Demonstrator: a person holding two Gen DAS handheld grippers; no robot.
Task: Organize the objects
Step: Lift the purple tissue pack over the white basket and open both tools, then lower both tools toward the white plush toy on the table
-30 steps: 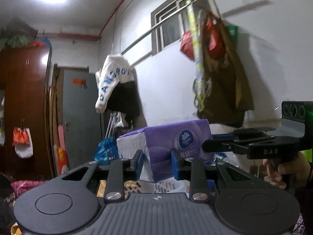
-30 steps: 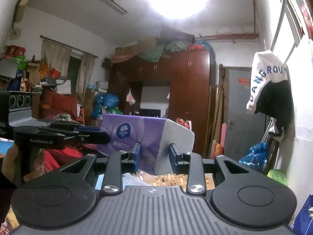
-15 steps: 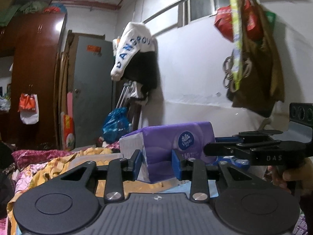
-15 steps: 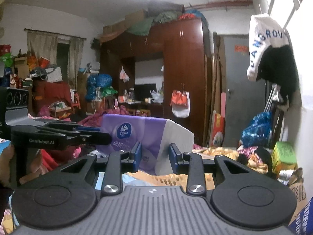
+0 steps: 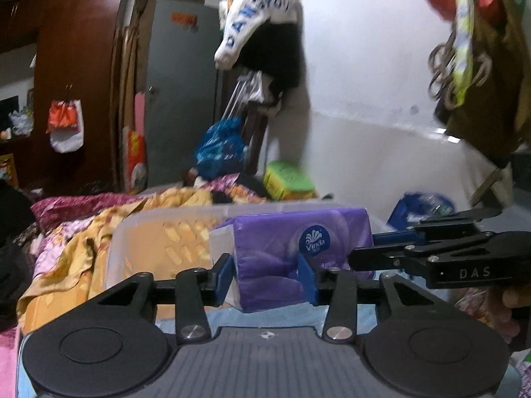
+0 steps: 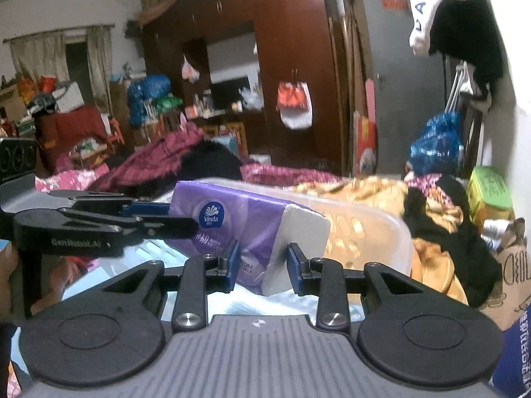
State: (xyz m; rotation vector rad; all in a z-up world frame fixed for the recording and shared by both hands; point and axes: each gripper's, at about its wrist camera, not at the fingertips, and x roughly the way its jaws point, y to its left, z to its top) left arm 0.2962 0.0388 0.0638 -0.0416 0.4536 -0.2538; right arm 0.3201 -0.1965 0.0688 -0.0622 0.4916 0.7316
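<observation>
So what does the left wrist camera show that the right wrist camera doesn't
Only the left wrist view shows the brown and red bags hanging on the white wall, and the right tool from the side. Only the right wrist view shows the curtained window, the cluttered shelves, and the left tool from the side. Both show the purple Vinda tissue pack between both tools, the clear plastic bin, and the dark red wardrobe.

Tissue pack (image 5: 292, 248) before the plastic bin (image 5: 159, 232), bedding (image 5: 83, 232) behind.
</observation>
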